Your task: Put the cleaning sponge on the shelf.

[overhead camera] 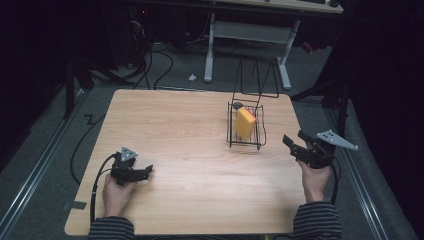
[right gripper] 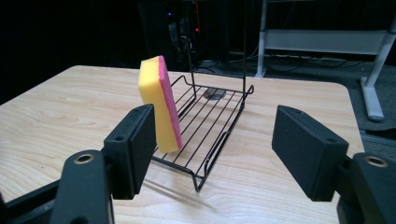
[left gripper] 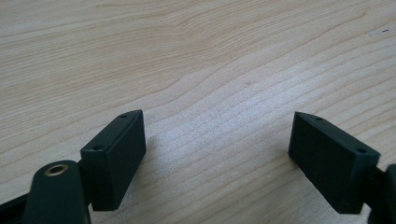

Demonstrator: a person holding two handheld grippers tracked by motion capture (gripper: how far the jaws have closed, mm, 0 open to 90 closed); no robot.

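Sponge [overhead camera: 245,123], one, in one rack [overhead camera: 260,141]

one sponge [overhead camera: 245,123], one wire rack [overhead camera: 259,135], two hand-held grippers [overhead camera: 141,172]

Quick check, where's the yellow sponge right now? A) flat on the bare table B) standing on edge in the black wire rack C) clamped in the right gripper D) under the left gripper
B: the sponge stands on edge in the wire rack, while the right gripper is open, short of it.
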